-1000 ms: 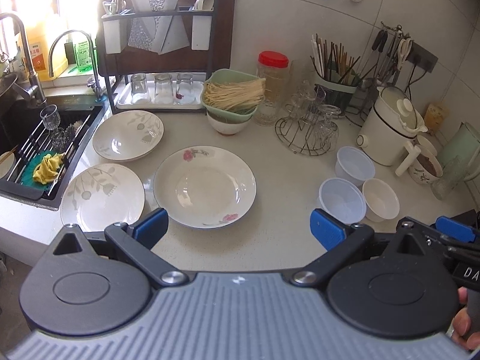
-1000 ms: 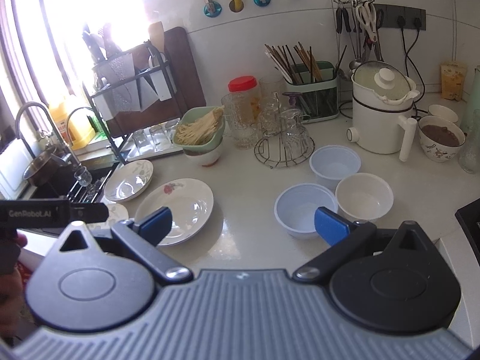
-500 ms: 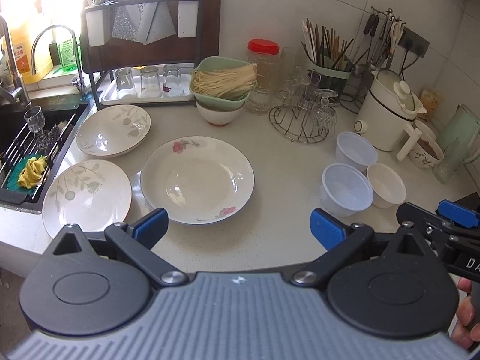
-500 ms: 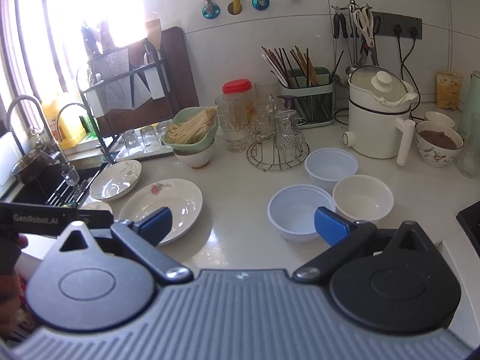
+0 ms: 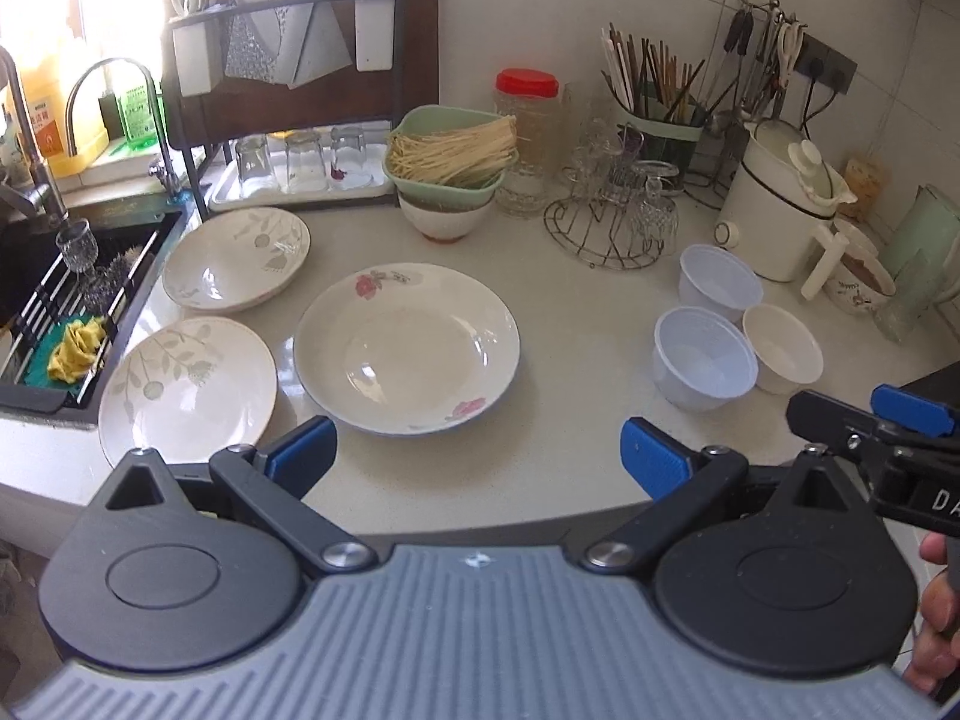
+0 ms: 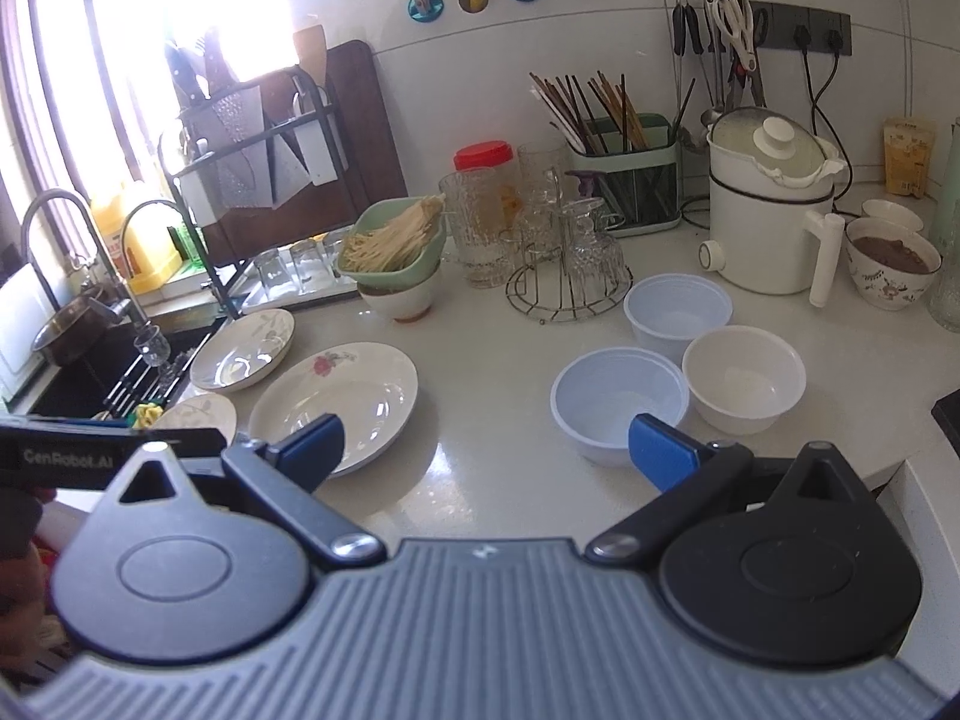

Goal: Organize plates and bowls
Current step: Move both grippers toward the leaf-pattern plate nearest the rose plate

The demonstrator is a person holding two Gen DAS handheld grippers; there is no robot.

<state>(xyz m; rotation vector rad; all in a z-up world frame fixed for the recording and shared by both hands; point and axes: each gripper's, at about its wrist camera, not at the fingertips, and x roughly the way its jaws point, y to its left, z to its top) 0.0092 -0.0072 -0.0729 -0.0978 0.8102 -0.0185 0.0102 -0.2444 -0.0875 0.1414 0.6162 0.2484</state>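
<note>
Three plates lie on the white counter: a large rose-patterned plate in the middle, a leaf-patterned plate behind it to the left, and another leaf-patterned plate at the front left. Three small bowls stand at the right: two bluish plastic bowls and a white bowl. My left gripper is open and empty, just in front of the rose plate. My right gripper is open and empty, near the front bluish bowl and the rose plate.
A sink with a rack sits at the left. A green bowl of noodles stacked on a white bowl, a red-lidded jar, a wire glass stand, a chopstick holder and a white kettle line the back.
Both grippers have drifted a little closer to the counter, so the plates and bowls look slightly nearer. Both stay open and empty. Nothing on the counter has moved.
</note>
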